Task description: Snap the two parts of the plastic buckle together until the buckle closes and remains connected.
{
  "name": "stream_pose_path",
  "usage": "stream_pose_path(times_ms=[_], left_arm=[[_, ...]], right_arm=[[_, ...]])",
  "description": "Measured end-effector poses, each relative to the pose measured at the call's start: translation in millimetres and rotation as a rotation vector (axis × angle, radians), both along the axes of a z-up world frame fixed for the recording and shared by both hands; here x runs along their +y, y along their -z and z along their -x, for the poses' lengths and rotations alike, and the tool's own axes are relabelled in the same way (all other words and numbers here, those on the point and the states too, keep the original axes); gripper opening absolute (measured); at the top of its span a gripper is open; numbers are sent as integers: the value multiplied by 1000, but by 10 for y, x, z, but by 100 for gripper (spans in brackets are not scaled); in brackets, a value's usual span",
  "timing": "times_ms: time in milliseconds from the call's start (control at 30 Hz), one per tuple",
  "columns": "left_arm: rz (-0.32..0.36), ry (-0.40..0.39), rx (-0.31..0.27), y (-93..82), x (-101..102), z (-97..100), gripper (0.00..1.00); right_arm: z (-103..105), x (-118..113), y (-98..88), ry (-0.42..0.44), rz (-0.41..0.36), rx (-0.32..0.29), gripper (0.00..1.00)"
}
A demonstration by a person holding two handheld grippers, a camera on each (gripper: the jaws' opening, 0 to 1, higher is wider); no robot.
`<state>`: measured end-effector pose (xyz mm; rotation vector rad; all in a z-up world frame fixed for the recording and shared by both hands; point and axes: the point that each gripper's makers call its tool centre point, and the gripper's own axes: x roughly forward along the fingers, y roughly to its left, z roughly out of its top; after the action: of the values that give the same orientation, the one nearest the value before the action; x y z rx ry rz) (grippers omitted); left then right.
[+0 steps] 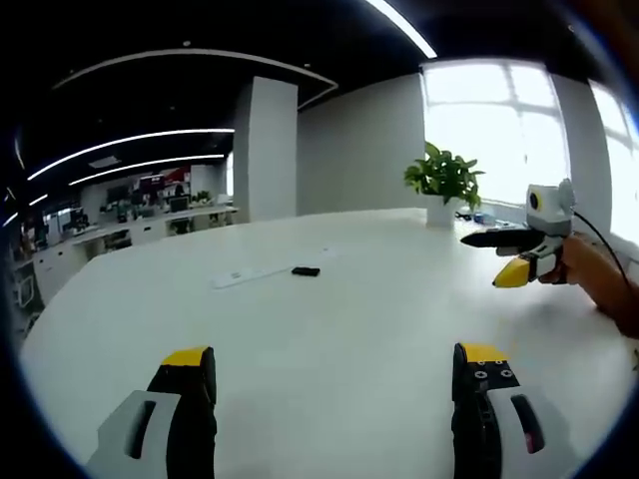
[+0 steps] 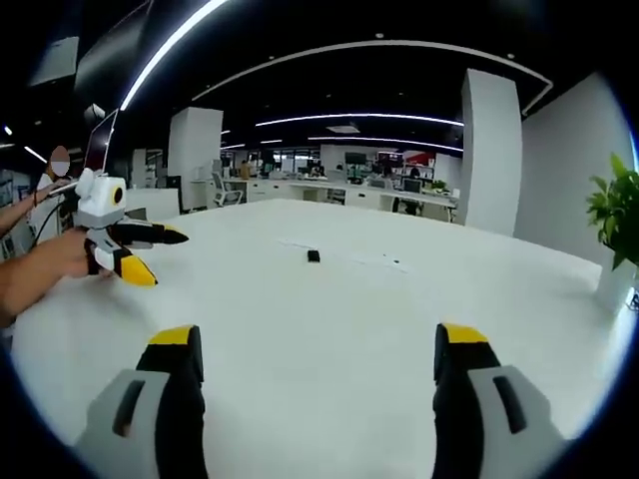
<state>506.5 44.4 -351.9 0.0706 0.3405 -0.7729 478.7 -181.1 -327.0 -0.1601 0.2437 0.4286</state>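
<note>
A small black buckle piece (image 1: 306, 270) lies far out on the white table (image 1: 329, 319), beside a pale flat strip (image 1: 250, 275); it is too small to tell whether its two parts are joined. My left gripper (image 1: 334, 357) hangs open above the near table with nothing between its yellow-tipped jaws. In the right gripper view the buckle piece (image 2: 314, 256) lies straight ahead, far beyond my open, empty right gripper (image 2: 318, 339). Each gripper appears in the other's view: the right gripper (image 1: 484, 261) at the right, the left gripper (image 2: 168, 259) at the left, both held in a hand.
A potted plant (image 1: 444, 180) stands at the table's far edge near bright windows, and appears as the plant (image 2: 614, 215) at the right. A white pillar (image 1: 268, 150) and office desks lie beyond the table. A person's hand (image 2: 50, 264) rests at the left.
</note>
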Motion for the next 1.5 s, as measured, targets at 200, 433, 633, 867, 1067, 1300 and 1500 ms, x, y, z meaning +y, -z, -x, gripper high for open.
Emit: stream_pose_path(times_ms=[200, 433, 633, 867, 1067, 1300, 1500], left_arm=[[8, -10, -6, -22, 63, 15, 100], [-16, -24, -30, -13, 138, 95, 100], [-59, -18, -65, 12, 133, 185, 100], [-48, -9, -52, -2, 147, 216, 100], [-39, -12, -28, -5, 165, 238, 100], [-38, 20, -26, 9, 89, 293, 100], [-51, 23, -24, 44, 75, 295, 100]], right_arm=[[13, 42, -74, -14, -16, -19, 97], [47, 89, -41, -34, 4, -10, 92], [69, 152, 4, -69, -9, 17, 99], [114, 120, 5, -64, -17, 18, 100], [206, 58, 18, -60, -31, 15, 100], [129, 26, 48, -40, -39, 7, 100], [146, 77, 109, -53, -1, 13, 100]])
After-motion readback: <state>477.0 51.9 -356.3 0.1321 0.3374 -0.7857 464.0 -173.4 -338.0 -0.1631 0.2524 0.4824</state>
